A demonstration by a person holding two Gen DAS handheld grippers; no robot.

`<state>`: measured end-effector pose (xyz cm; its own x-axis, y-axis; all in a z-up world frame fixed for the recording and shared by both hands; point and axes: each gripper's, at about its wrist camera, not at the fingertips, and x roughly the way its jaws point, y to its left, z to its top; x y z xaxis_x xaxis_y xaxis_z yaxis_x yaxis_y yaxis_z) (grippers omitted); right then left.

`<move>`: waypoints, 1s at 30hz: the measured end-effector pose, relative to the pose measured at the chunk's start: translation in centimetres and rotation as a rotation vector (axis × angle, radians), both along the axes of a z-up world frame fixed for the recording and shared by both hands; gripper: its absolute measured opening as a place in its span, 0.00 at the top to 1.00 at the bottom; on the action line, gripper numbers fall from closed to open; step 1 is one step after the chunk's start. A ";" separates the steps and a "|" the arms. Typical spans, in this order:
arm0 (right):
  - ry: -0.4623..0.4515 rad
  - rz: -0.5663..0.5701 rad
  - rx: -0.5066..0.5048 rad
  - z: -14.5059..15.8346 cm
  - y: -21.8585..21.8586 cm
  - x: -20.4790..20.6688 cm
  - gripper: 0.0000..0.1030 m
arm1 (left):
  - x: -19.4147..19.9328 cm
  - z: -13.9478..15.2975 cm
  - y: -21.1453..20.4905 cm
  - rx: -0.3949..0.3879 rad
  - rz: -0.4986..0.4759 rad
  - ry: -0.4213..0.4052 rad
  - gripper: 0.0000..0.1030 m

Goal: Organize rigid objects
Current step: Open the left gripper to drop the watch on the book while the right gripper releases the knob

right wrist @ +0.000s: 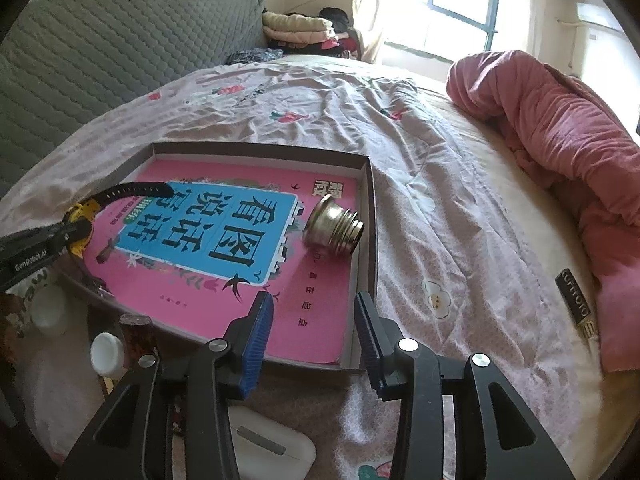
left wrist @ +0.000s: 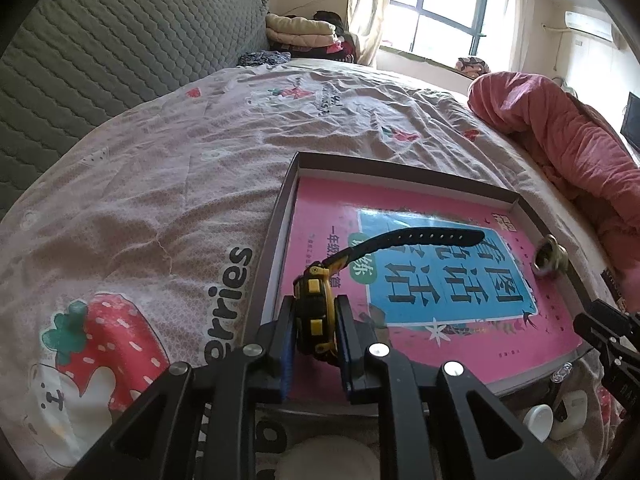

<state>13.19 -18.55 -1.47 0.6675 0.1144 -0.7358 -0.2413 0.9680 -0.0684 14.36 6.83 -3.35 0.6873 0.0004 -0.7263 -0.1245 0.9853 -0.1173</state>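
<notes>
Wide strawberry-print bedspread (right wrist: 420, 168), open room right of shallow box tray (right wrist: 370, 216). Pink book (right wrist: 320, 300) fills tray floor. Left gripper (left wrist: 316, 320) pinching yellow-black watch (left wrist: 314, 304) over tray's near-left edge. Metal funnel (right wrist: 334, 226) just beside right wall. Right gripper (right wrist: 316, 332) spread, holding nothing, over near rim.

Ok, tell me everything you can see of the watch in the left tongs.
The watch is a chunky yellow-and-black digital-style piece, plastic or rubber by the look of it. Its case sits edge-on, pinched between the two blue-padded fingers of the left tongs, which are shut on it. One black strap, punched with a row of holes, sticks out forward and curves over the pink book lying in the shallow box. The strap appears to hang just above the cover. The dial is not visible.
</notes>
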 end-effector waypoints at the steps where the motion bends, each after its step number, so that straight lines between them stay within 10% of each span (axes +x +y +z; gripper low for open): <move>1: -0.002 -0.001 0.007 0.1 -0.1 0.0 0.57 | 0.0 0.0 0.0 -0.002 -0.002 0.002 0.82; 30: -0.019 -0.040 0.060 0.5 -1.1 0.2 0.42 | -0.7 1.5 0.0 -0.012 -0.023 -0.047 0.62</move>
